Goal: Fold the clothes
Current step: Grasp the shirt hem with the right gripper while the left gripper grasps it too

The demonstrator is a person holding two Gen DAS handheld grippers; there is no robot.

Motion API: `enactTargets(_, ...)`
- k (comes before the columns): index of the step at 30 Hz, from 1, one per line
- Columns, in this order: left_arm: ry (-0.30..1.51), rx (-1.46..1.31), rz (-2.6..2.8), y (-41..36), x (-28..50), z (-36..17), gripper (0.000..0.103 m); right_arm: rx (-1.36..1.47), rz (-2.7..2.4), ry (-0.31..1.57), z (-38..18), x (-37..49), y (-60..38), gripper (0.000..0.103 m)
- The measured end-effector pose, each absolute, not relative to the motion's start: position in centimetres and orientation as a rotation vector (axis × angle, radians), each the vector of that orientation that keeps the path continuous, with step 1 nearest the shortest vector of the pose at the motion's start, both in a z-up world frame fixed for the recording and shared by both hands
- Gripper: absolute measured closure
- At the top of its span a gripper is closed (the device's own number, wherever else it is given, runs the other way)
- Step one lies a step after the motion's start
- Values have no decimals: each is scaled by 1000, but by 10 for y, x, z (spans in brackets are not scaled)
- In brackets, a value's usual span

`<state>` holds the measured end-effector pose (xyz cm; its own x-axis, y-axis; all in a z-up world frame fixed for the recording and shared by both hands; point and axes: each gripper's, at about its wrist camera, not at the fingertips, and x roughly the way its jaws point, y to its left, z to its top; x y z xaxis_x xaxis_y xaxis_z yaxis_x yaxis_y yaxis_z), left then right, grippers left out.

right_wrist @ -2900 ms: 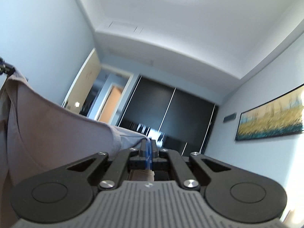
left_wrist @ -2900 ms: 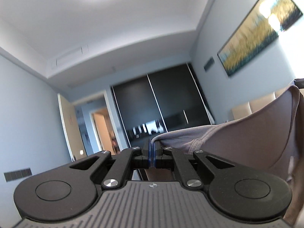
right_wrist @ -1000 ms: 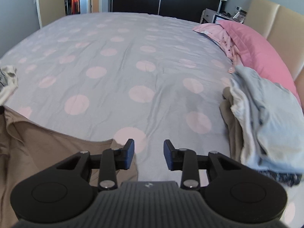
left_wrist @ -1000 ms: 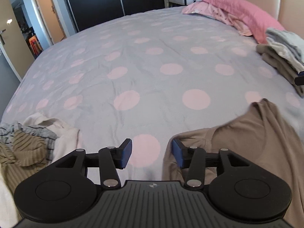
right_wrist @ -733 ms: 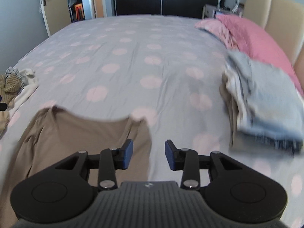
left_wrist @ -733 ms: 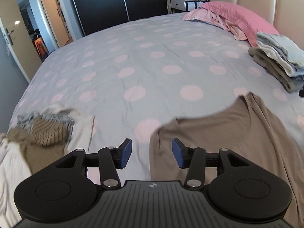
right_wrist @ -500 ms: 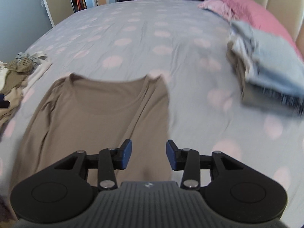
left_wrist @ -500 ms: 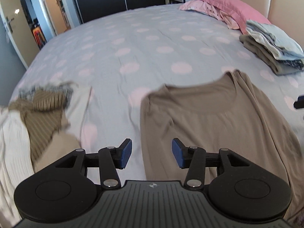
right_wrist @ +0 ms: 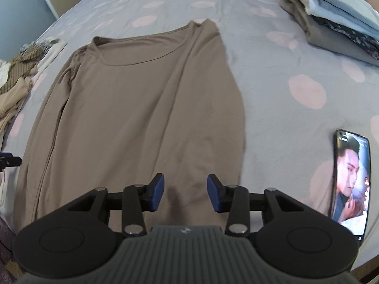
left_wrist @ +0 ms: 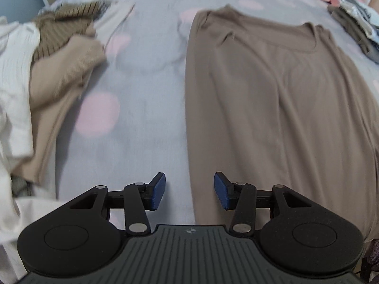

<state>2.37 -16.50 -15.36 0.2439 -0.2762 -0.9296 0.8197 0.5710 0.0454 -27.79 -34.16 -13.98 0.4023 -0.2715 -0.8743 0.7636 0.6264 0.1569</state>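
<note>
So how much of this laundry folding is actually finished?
Done: a folded stack sits on the bed's far right. In hand: nothing gripped; the brown long-sleeved top lies spread flat, unfolded, with the left gripper and right gripper open above its lower edge. Left: folding that top, then the rumpled pile on the left.

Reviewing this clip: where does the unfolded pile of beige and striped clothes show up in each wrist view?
Left wrist view: the pile fills the upper left, left of the brown shirt, bare sheet between them.
Right wrist view: the pile is small at the far left edge, again left of the shirt.
Shared landmark: the shirt's round neckline, at the shirt's far end in both views.
</note>
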Motion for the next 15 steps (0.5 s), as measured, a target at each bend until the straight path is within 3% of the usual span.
enactTargets(6,1084,627,-805,-167,20,-161,72,546,-647,980,-148,-261,-326,62)
enactTargets(9,1084,637,-801,-169,16,-166,74,509,-630,1028,-159,-252,-319,73)
enactTargets(14,1049,672,-838,-174,7,-161,99,453,-635,1024,-158,-253,-315,97)
enactTargets(15,1041,678,-843,-174,6,-161,101,463,-638,1019,-157,-255,-317,97)
